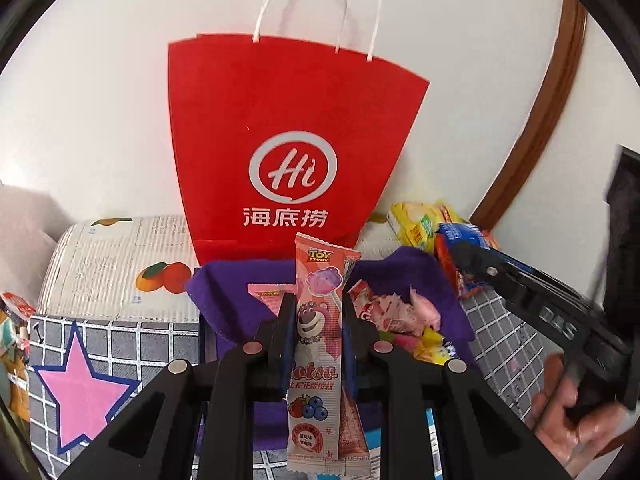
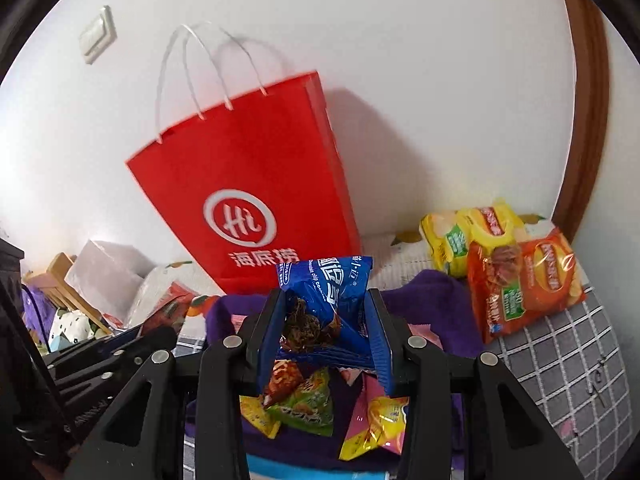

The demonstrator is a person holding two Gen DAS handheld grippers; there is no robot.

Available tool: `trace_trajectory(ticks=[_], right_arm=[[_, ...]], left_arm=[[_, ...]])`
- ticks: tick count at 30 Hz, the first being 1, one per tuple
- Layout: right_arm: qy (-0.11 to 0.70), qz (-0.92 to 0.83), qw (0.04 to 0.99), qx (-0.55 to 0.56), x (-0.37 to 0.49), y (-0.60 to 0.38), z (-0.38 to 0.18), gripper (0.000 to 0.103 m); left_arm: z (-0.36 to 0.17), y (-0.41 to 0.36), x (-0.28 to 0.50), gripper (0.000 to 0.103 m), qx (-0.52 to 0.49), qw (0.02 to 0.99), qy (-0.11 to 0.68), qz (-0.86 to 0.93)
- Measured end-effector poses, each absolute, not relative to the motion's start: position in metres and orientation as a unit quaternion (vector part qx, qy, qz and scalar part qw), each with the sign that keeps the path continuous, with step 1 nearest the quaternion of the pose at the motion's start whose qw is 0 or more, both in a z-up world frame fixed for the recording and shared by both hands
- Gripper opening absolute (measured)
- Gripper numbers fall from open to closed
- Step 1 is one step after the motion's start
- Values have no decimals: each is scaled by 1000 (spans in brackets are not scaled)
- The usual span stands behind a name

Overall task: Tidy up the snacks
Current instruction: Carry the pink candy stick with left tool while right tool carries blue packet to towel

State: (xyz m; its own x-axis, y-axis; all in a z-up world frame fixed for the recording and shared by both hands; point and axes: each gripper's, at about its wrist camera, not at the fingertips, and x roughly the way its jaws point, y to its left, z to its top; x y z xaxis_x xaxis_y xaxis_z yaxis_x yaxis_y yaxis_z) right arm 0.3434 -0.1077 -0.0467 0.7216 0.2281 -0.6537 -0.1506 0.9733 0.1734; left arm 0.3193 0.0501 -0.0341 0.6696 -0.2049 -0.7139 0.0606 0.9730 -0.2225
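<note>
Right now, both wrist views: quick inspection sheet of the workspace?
Surface: grey checked cloth with a pink star.
Job's things: red Haidilao paper bag upright by the wall; purple cloth bin holding small snack packets.
Clutter: yellow and orange chip bags right of the bin.
Grippers: left gripper shut on Lotso candy packet; right gripper shut on blue chocolate chip cookie packet.
Cables: nothing seen.
Surroundings: white wall, wall switch.
</note>
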Motion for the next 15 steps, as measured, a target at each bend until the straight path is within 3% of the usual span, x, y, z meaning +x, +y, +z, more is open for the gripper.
trace_trajectory(ticks=[15], right_arm=[[400,24,916,9,360,-156,-71,40]], left_arm=[[-59,42,335,19,-100,891,434,-82]])
